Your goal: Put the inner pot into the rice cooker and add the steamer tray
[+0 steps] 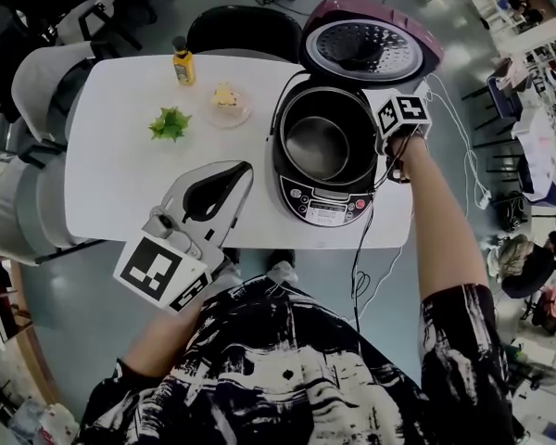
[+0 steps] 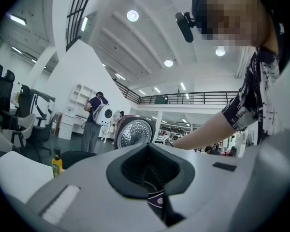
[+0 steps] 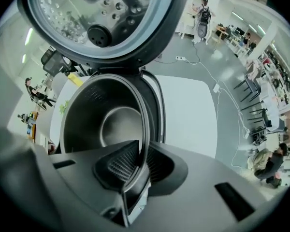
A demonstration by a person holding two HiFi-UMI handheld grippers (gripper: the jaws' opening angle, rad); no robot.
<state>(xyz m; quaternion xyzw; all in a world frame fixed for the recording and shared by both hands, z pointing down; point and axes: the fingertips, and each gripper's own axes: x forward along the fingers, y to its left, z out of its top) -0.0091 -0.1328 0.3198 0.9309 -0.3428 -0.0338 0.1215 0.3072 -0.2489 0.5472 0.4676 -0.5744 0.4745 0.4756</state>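
**Right tongs** clamped on the right-hand rim of the inner pot, pointing straight down. Pot already inside the rice cooker, lid tipped back behind. **Left tongs** pressed together on nothing, held level over the near part of the tabletop, well apart from the cooker.

**Step in hand, by judgement:** seating and letting go of the pot.
- Keep the rim level.
- Lower until flush with the cooker's collar all round.
- Only then part the pads and lift straight up, so as not to drag the rim or tip the pot.
- Stay clear of the raised lid and of the cable at the cooker's front.

**Not shown:** the steamer tray, in no view. Elsewhere on the tabletop only a yellow bottle, a green sprig and a small dish.

**Hidden:** the pot's base and its seat within the cooker, hence no telling whether fully down. In the head view, tips of the right tongs masked by their own marker cube.
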